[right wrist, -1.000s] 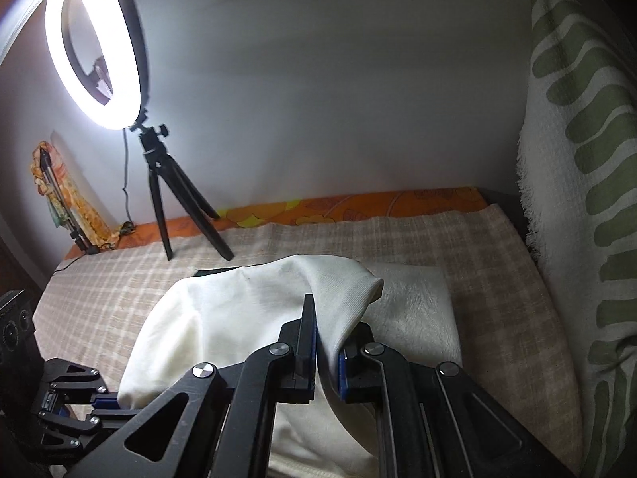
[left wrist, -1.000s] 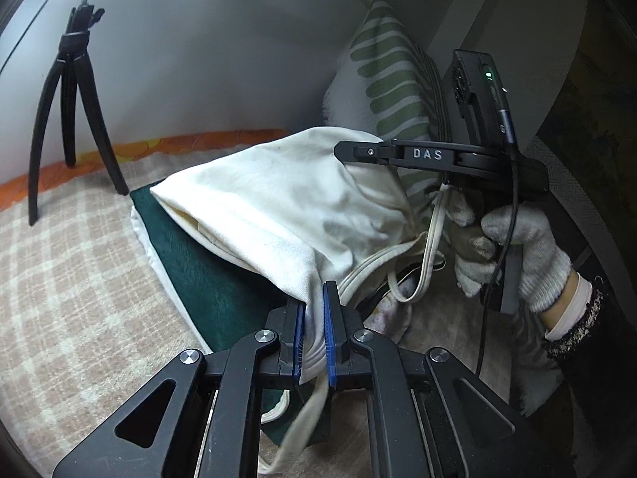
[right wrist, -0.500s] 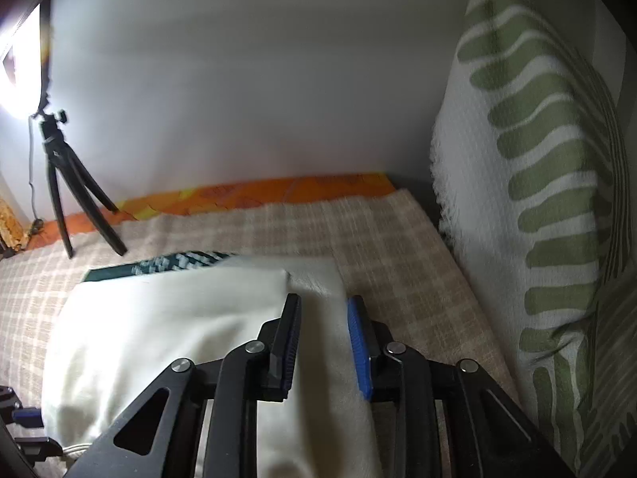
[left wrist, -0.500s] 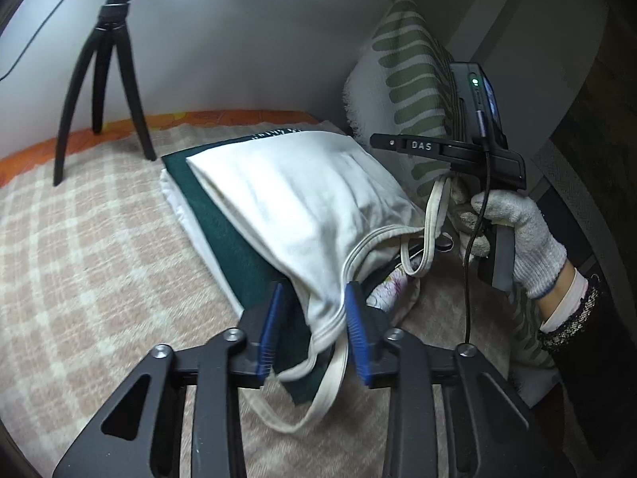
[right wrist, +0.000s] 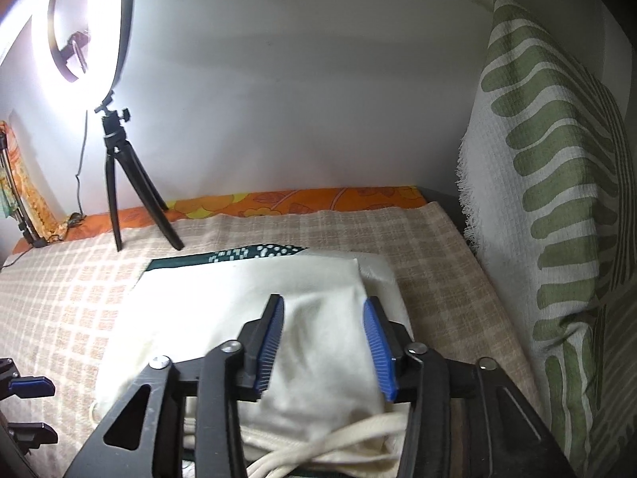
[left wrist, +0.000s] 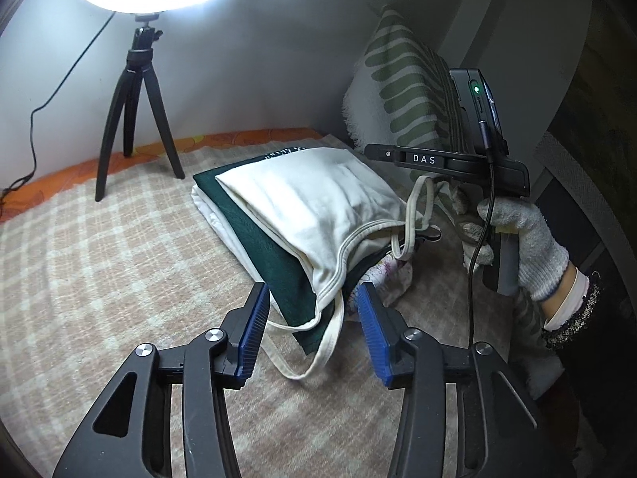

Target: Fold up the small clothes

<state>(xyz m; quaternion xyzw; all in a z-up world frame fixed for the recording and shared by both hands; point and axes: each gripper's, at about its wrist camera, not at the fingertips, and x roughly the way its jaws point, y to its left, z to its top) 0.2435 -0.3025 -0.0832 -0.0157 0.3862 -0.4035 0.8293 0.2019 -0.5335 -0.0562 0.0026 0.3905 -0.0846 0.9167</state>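
Now the cream-white cotton garment with thin straps [left wrist: 314, 207] lies folded on top of a dark green folded cloth [left wrist: 254, 235], and under both is a white folded cloth [left wrist: 207, 211]. This small pile rests on the beige checked blanket [left wrist: 99, 279] of the bed. One strap loop hangs off the near end of the pile onto the blanket. The left tool [left wrist: 312, 334] is wide apart, its blue pads on both sides of the garment's near corner and gripping nothing. The right tool [right wrist: 326, 346] is also wide and holds nothing, hovering over the other end of the garment. A gloved right hand [left wrist: 521, 239] grips its handle. Beside the pile stands a white pillow with green leaf pattern [right wrist: 557, 183], and behind it a ring light on a black tripod [left wrist: 135, 91]
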